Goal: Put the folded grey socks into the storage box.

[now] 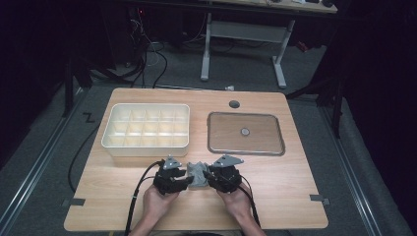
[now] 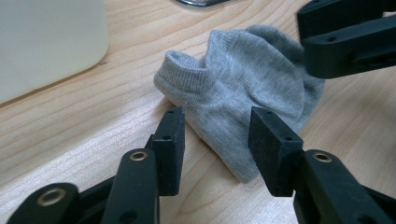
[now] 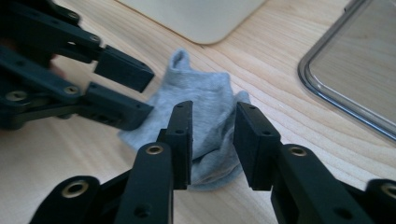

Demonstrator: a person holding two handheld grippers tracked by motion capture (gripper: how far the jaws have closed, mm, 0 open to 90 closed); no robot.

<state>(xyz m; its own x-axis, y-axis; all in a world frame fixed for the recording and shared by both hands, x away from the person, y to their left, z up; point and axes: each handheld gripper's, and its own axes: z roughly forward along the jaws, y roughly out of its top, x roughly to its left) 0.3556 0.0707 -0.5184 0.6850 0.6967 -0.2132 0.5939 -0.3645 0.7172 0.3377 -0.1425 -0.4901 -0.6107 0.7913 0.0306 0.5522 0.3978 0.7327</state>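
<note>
We have grey sock (image 1: 198, 173) bunched on table (image 1: 275, 196) between left gripper (image 2: 215, 135) and right gripper (image 3: 212, 140), both spread, gripping nothing. Divided bin (image 1: 146, 129) empty: stowing still ahead, we judge.

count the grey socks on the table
1. A small grey knitted ankle sock lies crumpled on the wooden table, between the left gripper and the right gripper. A second one folded inside it could be hidden.
</note>
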